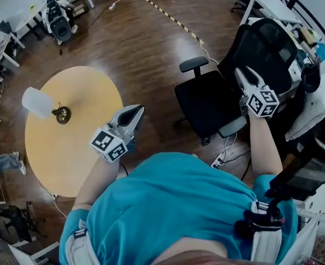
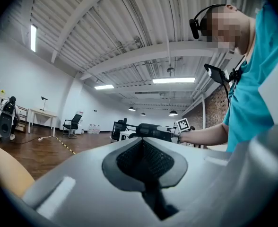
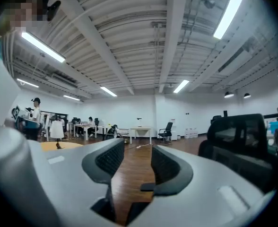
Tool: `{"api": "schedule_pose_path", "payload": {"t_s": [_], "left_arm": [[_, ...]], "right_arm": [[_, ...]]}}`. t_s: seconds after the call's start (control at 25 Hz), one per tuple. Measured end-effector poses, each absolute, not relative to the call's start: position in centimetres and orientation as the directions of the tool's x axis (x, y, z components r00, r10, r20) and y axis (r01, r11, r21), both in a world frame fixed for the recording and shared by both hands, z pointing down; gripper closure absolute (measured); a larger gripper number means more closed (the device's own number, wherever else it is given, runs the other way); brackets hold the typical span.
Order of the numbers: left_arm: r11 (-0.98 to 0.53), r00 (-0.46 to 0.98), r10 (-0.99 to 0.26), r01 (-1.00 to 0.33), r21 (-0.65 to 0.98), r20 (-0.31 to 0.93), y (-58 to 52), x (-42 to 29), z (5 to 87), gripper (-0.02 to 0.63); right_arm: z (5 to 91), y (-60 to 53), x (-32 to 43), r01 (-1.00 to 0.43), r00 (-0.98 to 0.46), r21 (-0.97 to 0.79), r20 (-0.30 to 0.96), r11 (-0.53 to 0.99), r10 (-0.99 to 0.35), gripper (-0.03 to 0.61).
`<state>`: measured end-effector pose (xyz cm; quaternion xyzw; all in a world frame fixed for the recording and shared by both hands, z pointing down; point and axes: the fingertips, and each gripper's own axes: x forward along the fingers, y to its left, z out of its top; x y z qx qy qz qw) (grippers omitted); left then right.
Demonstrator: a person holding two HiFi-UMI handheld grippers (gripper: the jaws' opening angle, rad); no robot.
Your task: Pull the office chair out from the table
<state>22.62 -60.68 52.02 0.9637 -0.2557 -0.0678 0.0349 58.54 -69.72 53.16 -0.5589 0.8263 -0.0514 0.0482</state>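
Observation:
The black office chair (image 1: 206,105) stands on the wooden floor to the right of the round yellow table (image 1: 77,148), with a gap between them. My right gripper (image 1: 245,74) hovers over the chair's backrest (image 1: 265,46), open. Nothing lies between its pads, and the chair (image 3: 238,136) shows to the right of my right gripper (image 3: 138,162). My left gripper (image 1: 131,116) hangs by the table's right edge, shut and empty. In the left gripper view the pads of my left gripper (image 2: 143,162) meet. A white-shaded lamp (image 1: 40,103) stands on the table.
A cluttered white desk (image 1: 273,7) stands behind the chair at the upper right. A yellow-black cable strip (image 1: 171,16) crosses the floor, and a power strip (image 1: 218,160) lies by the chair's base. Desks and dark equipment (image 1: 58,20) line the upper left.

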Motion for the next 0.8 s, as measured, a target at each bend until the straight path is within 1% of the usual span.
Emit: {"api": "schedule_pose_path", "payload": {"t_s": [0.16, 0.28, 0.4, 0.48, 0.56, 0.68, 0.8], "left_arm": [[-0.889, 0.887, -0.453, -0.441, 0.12, -0.093, -59.0, 16.6, 51.5, 0.591], [-0.897, 0.896, -0.435, -0.422, 0.131, -0.089, -57.9, 12.4, 50.5, 0.589], [-0.906, 0.903, -0.418, -0.405, 0.125, -0.102, -56.3, 9.3, 49.3, 0.591], [-0.906, 0.903, -0.415, -0.399, 0.141, -0.111, -54.5, 7.6, 48.9, 0.591], [-0.907, 0.903, -0.412, -0.394, 0.151, -0.122, -52.6, 6.2, 48.4, 0.591], [-0.903, 0.899, -0.419, -0.398, 0.163, -0.128, -49.4, 4.8, 47.9, 0.591], [-0.904, 0.899, -0.417, -0.394, 0.166, -0.134, -45.9, 5.1, 48.1, 0.591]], "right_arm": [[53.3, -65.6, 45.9, -0.874, -0.464, -0.141, -0.04, 0.465, -0.885, 0.414], [52.6, -62.6, 38.8, -0.856, -0.494, -0.146, -0.049, 0.496, -0.868, 0.42], [51.6, -59.5, 33.4, -0.851, -0.506, -0.138, -0.042, 0.507, -0.861, 0.47], [51.0, -57.1, 30.4, -0.844, -0.522, -0.122, -0.035, 0.522, -0.852, 0.51], [50.4, -54.6, 27.9, -0.837, -0.538, -0.102, -0.033, 0.538, -0.842, 0.518], [50.3, -50.7, 25.8, -0.832, -0.549, -0.077, -0.027, 0.549, -0.835, 0.573], [50.8, -46.7, 25.6, -0.83, -0.552, -0.07, -0.024, 0.553, -0.833, 0.577]]}}
